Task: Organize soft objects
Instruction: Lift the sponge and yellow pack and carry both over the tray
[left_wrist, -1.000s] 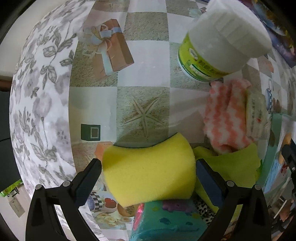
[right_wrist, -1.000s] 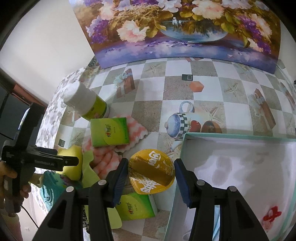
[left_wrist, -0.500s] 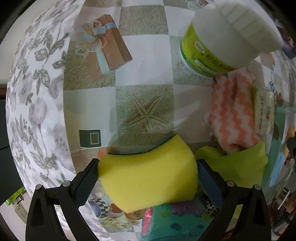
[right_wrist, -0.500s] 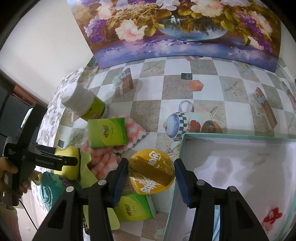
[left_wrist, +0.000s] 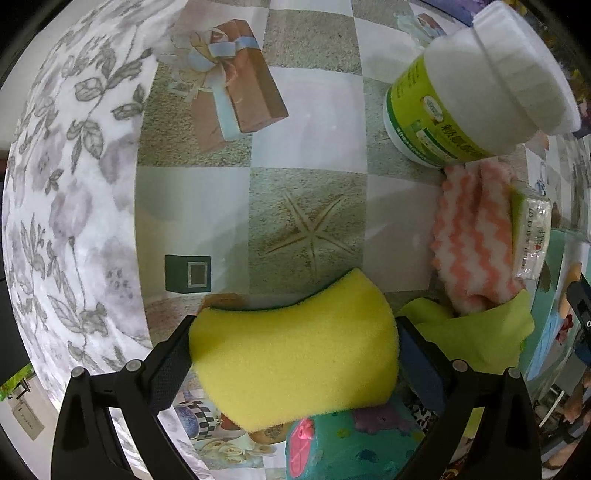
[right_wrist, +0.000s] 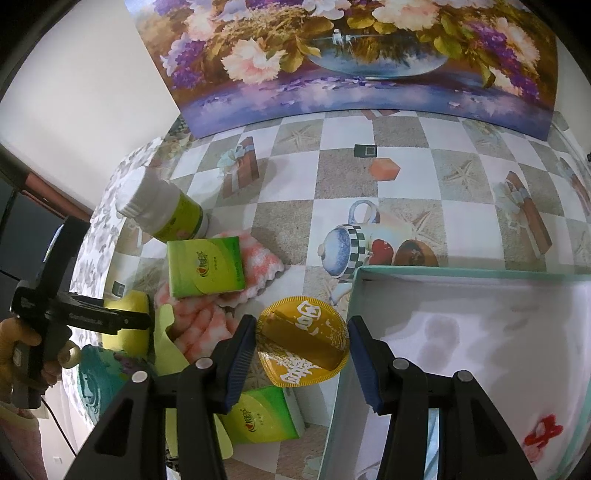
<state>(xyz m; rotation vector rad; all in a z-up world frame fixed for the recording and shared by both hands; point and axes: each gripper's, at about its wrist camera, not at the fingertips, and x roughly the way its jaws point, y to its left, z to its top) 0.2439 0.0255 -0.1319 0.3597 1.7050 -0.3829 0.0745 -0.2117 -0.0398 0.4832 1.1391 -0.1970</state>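
Note:
A yellow sponge (left_wrist: 295, 354) sits arched between the pads of my left gripper (left_wrist: 293, 343), which is shut on it and points straight down over the checked tablecloth. The right wrist view shows that gripper (right_wrist: 144, 321) at the far left, held by a hand, with the sponge (right_wrist: 129, 306) under it. My right gripper (right_wrist: 303, 350) is shut on a round gold packet (right_wrist: 303, 341), creased across its middle, beside the teal box (right_wrist: 443, 272). A pink-and-white cloth (left_wrist: 472, 240) and a lime cloth (left_wrist: 476, 339) lie to the sponge's right.
A white jar with a green label (left_wrist: 461, 92) stands at the back right. One green tissue pack (right_wrist: 205, 267) lies on the pink cloth, another (right_wrist: 262, 417) under my right gripper. A teal spotted soft item (left_wrist: 354, 443) lies below the sponge. The table edge runs along the left.
My left gripper, still holding the yellow sponge, has sunk a little and drifted left over the table. The right gripper and its gold packet have not moved.

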